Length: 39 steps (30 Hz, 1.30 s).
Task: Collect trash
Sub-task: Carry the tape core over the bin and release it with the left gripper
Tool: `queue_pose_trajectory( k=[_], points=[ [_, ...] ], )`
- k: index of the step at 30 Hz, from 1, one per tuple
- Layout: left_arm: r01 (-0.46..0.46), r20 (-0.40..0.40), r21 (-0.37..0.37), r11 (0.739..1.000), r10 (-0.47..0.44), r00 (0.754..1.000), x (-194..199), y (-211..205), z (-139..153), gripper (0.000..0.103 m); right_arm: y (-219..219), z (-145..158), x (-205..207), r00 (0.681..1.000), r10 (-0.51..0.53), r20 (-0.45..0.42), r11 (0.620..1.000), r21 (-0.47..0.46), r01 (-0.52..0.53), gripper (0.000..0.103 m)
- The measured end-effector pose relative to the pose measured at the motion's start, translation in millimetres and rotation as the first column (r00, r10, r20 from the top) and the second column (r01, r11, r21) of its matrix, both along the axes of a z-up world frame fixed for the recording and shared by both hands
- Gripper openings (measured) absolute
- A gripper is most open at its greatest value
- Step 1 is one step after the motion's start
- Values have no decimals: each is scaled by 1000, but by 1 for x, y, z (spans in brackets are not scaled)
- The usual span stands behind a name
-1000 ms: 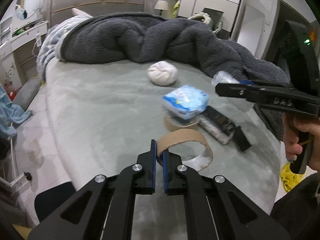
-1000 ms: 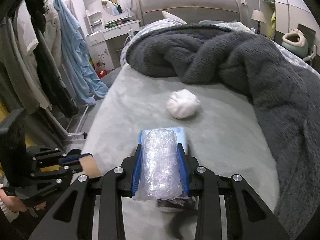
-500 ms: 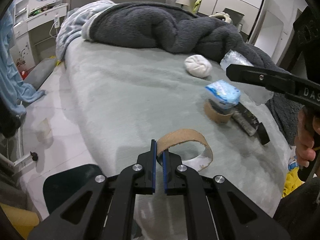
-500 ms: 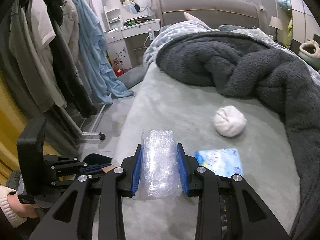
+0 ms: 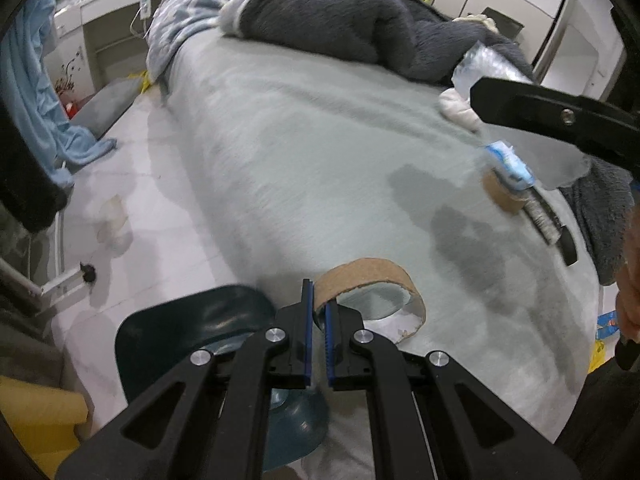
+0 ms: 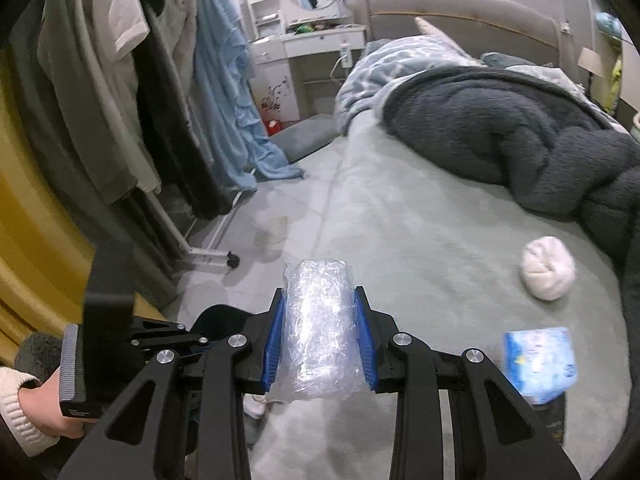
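Cardboard ring (image 5: 370,294), pinched by its wall in my left gripper (image 5: 317,340), now hangs past the bed's edge with the dark green bin (image 5: 192,332) directly below, where a second ago only the grey bedsheet (image 5: 320,152) lay beneath it. My right gripper (image 6: 319,344) clamps the crumpled plastic wrap (image 6: 318,332) and has swung the same way, toward the floor side. Both pieces look ready to drop. White wad (image 6: 548,274) and blue tissue pack (image 6: 538,364) are left on the bed.
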State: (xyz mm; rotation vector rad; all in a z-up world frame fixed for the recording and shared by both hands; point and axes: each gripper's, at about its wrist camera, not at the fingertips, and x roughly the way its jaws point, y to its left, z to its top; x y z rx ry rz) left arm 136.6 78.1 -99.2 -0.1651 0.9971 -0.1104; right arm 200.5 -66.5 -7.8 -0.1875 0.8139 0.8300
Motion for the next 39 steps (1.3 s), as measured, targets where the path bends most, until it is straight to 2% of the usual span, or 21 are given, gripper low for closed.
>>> queue_pose_trajectory(
  k=[6, 13, 18, 23, 25, 28, 29, 35, 39],
  points=[
    [-24, -88, 3, 1000, 24, 996, -7, 26, -23, 6, 36, -10, -12, 998, 51, -26, 998, -29, -52, 33],
    [-51, -202, 15, 999, 53, 978, -18, 56, -53, 6, 66, -25, -17, 995, 68, -76, 996, -51, -72, 33],
    [-59, -261, 4, 998, 58, 964, -26, 71, -69, 6, 89, -42, -25, 988, 94, -122, 991, -82, -104, 33],
    [-68, -287, 3, 998, 66, 956, -35, 83, -73, 7, 106, -55, -25, 984, 102, -145, 987, -112, -119, 33],
    [-73, -287, -1, 997, 69, 955, -37, 87, -72, 11, 110, -61, -23, 982, 101, -157, 985, -122, -121, 33],
    [-77, -288, -2, 997, 73, 955, -43, 92, -69, 32, 118, -72, -21, 979, 96, -178, 983, -136, -121, 33],
    [-78, -290, -4, 997, 74, 954, -44, 95, -69, 43, 120, -76, -20, 978, 94, -186, 983, -140, -121, 33],
    [-91, -257, -3, 996, 87, 962, -56, 109, -59, 52, 136, -100, -19, 966, 86, -244, 980, -155, -126, 33],
    [-103, -201, -11, 995, 98, 975, -62, 119, -45, 54, 145, -118, -19, 957, 83, -277, 974, -180, -137, 33]
  ],
)
